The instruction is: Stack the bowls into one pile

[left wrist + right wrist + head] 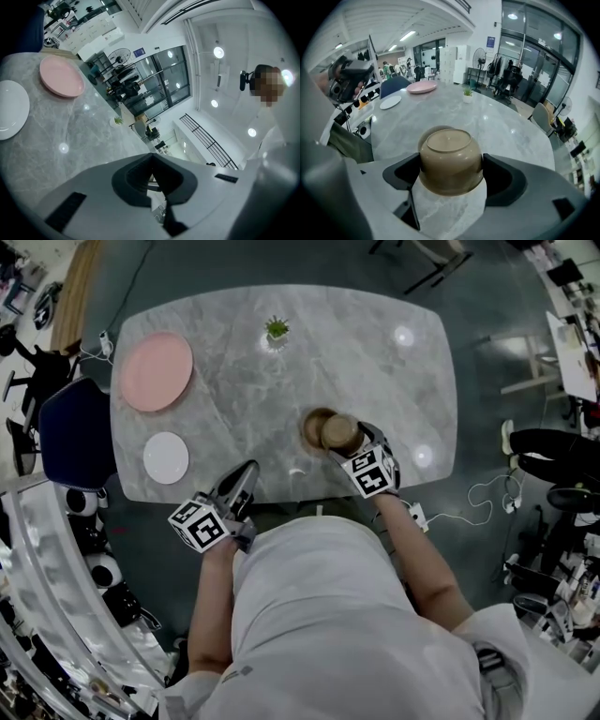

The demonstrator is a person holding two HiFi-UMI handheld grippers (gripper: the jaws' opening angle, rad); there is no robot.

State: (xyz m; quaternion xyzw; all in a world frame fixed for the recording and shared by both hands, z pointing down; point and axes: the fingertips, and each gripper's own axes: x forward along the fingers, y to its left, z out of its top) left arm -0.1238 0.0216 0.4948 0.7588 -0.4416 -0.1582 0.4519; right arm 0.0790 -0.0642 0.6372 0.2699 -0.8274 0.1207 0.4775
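My right gripper (451, 174) is shut on a brown bowl (450, 161), gripping it by its sides, with the bowl's foot ring turned toward the camera. In the head view this held bowl (340, 432) hangs just right of a second brown bowl (314, 427) that stands on the marble table (375, 381). That second bowl (432, 132) peeks out behind the held one. My right gripper (345, 439) is over the table's front right part. My left gripper (241, 482) sits shut and empty at the table's front edge, its jaws (151, 180) closed together.
A pink plate (156, 371) and a smaller white plate (166, 457) lie at the table's left end. A small potted plant (276, 330) stands at the far middle. A dark blue chair (73, 432) is by the left edge. Cables and a power strip (417, 515) lie on the floor.
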